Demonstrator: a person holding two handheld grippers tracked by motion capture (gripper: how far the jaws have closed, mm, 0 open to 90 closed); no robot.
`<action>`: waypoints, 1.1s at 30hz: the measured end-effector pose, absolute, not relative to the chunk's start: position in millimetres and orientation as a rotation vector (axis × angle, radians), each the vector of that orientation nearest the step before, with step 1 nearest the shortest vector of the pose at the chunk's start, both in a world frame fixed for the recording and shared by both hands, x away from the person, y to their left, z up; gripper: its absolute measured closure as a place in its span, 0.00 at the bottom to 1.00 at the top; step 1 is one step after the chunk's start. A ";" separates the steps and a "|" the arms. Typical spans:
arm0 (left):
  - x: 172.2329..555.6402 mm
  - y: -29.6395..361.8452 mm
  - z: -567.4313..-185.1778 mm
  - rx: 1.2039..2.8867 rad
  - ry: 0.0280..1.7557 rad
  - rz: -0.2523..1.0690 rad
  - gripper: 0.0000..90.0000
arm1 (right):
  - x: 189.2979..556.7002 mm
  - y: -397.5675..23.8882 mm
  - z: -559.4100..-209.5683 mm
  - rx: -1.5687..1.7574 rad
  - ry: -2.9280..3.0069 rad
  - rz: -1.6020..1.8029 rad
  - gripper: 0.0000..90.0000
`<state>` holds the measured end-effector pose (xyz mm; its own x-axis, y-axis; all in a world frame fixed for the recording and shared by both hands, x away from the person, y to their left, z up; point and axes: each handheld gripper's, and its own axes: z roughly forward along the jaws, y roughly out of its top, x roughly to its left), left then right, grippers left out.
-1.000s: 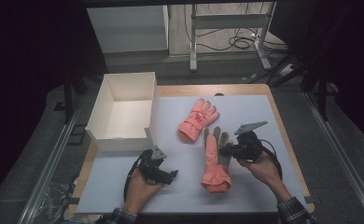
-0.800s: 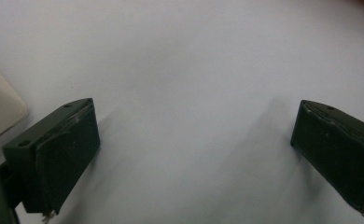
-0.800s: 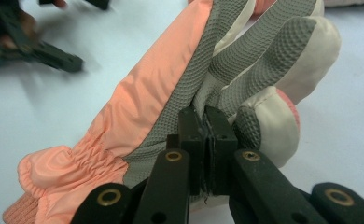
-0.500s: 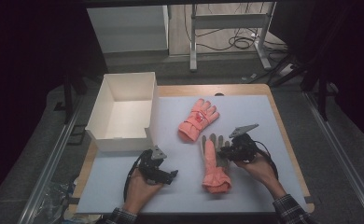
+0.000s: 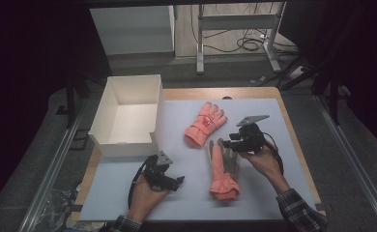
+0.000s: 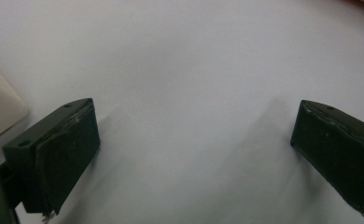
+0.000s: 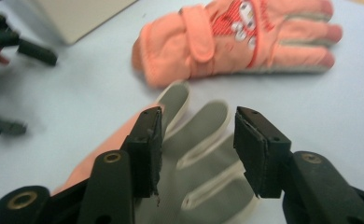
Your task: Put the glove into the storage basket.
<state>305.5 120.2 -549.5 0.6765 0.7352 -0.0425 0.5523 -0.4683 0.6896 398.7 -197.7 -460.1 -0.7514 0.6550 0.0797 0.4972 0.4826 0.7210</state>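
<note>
Straddling the near glove's [image 7: 194, 154] grey fingers, right tongs [image 7: 196, 144] just parting, cuff cut off; left tongs [image 6: 194, 154] apart.

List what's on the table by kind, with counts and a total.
Gloves: 2, an orange glove palm down and a glove palm up
White box: 1
Handheld grippers: 2, left gripper and right gripper
Total: 5

Right claw [image 5: 231, 142] over near glove [image 5: 223, 166]
</note>
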 end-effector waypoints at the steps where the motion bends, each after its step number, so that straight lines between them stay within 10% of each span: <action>1: 305.5 120.2 -549.5 2.195 0.986 0.340 0.01 | 398.7 -197.7 -460.1 0.994 2.521 1.124 0.56; 33: 305.5 120.2 -549.5 2.194 0.988 0.336 0.01 | 502.0 -128.2 -483.7 1.115 2.443 0.973 0.46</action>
<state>305.5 120.2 -549.5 0.6758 0.7356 -0.0462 0.5549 -0.4666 0.6888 502.0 -128.2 -483.7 -0.6613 0.7499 0.0200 0.5582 0.4741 0.6809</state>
